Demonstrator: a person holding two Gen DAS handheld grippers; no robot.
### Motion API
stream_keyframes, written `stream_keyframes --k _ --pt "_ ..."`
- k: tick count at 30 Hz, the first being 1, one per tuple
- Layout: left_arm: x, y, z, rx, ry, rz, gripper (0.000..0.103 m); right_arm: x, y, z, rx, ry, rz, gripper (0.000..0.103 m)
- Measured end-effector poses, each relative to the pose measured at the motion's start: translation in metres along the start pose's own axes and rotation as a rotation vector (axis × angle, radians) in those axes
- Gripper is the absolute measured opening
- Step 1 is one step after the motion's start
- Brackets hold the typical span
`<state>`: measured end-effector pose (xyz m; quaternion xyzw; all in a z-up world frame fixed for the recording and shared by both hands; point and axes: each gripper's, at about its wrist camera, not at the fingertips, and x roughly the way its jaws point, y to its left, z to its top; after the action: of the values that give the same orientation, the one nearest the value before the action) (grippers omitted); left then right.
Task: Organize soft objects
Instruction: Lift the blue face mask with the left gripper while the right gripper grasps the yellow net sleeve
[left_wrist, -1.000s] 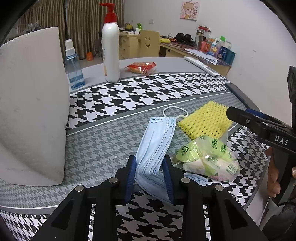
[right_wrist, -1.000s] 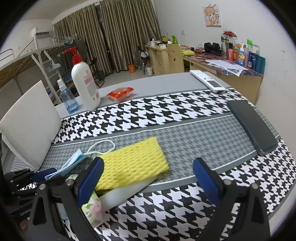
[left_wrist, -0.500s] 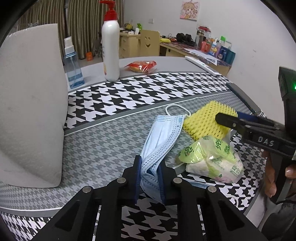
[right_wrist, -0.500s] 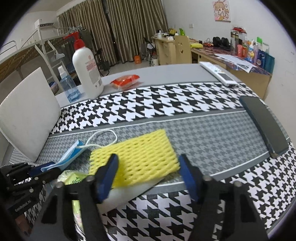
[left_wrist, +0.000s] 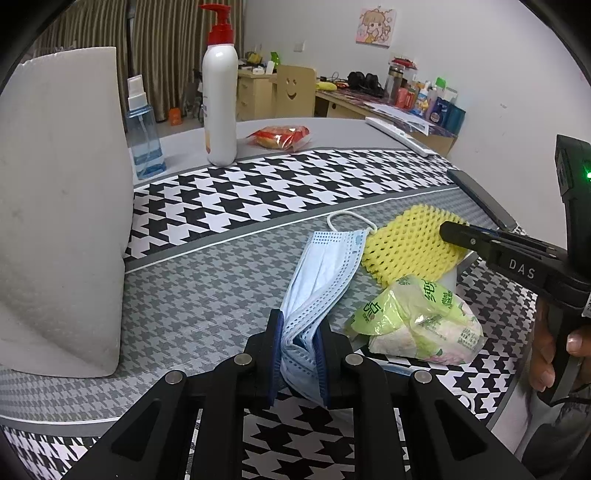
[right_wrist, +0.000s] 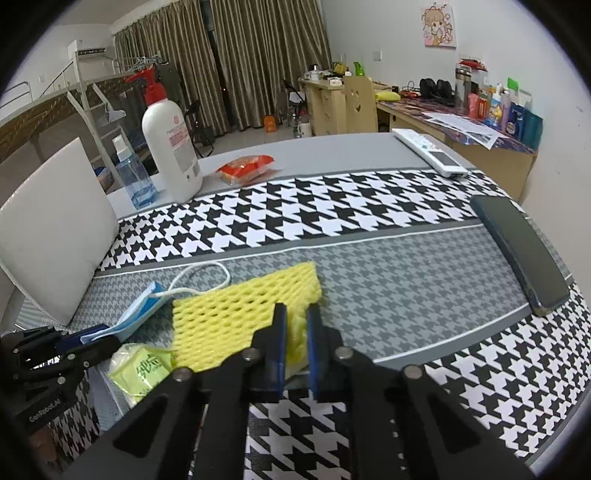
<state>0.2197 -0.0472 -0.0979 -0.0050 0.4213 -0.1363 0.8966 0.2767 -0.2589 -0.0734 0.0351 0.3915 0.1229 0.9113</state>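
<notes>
1. Clamping both claws at once, you have the left gripper (left_wrist: 300, 354) pinched on the near end of the blue face mask (left_wrist: 325, 273), which bunches into a ridge between the pads while its far end lies flat on the houndstooth cloth (left_wrist: 221, 206).
2. Your right gripper (right_wrist: 295, 343) is squeezed together on the near edge of the yellow foam net (right_wrist: 240, 314), the mesh crumpled between the pads; the rest of the net lies flat, running out toward 10 o'clock from the grip.
3. Watch the ear loop (left_wrist: 349, 221): it lies right against the net at the mask's far end, so lifting the two apart could snag it and drag one piece along.
4. Mind the green tissue pack (left_wrist: 417, 325). It sits at 3 o'clock from the mask, just beside both grips and seemingly overlapping the net's near edge; pulling the net may tip or slide it toward the table edge.
5. Thin bites on soft stuff slip, I judge; a quick tug could leave either claw holding nothing.
6. Compared with a second ago, your right claw was spread wide over the net and is now shut on it; the left pads stood wider around the mask and have tightened, folding it narrower.
</notes>
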Motion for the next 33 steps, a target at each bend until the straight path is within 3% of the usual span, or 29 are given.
stream_keyframes --k 13,33 --pt "-0.025 0.002 0.002 -0.010 -0.064 -0.003 0.017 -0.047 0.001 0.012 0.040 -0.115 0.087 0.012" --pt "-0.071 0.017 0.005 -0.045 -0.173 0.037 0.017 -0.071 0.001 0.013 0.079 -0.174 0.111 0.012"
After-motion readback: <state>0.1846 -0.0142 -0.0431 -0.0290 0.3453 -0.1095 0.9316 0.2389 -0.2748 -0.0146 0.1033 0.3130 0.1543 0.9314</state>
